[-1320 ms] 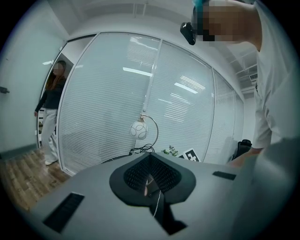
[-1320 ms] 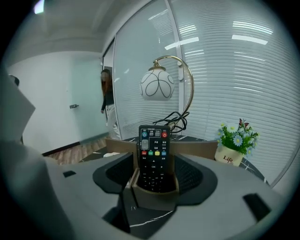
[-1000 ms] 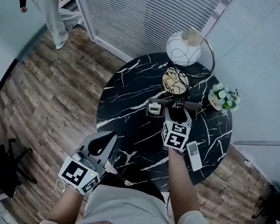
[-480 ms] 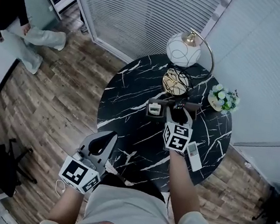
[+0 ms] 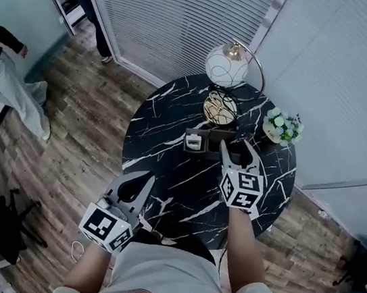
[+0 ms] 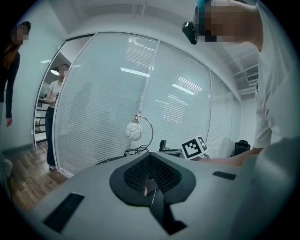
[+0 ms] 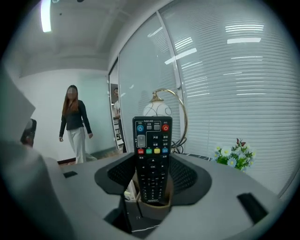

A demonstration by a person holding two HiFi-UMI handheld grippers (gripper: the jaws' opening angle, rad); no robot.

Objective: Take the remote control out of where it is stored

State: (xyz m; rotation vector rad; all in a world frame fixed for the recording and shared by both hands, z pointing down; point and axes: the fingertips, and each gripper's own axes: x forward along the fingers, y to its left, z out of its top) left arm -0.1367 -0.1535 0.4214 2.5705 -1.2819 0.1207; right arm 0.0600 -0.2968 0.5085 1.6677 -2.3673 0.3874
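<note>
Black remote: one, standing upright.
Right claw: jaws have just been closing, now clamped on the remote.
Left claw: pinched together, empty.
Lamp: one.

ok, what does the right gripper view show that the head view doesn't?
Right gripper view only: the buttons of the remote control, held upright in the right gripper, whose jaws have just been closing on it. Head view only: the whole round table, the left gripper near its edge. Both: the lamp and the flowers.
</note>
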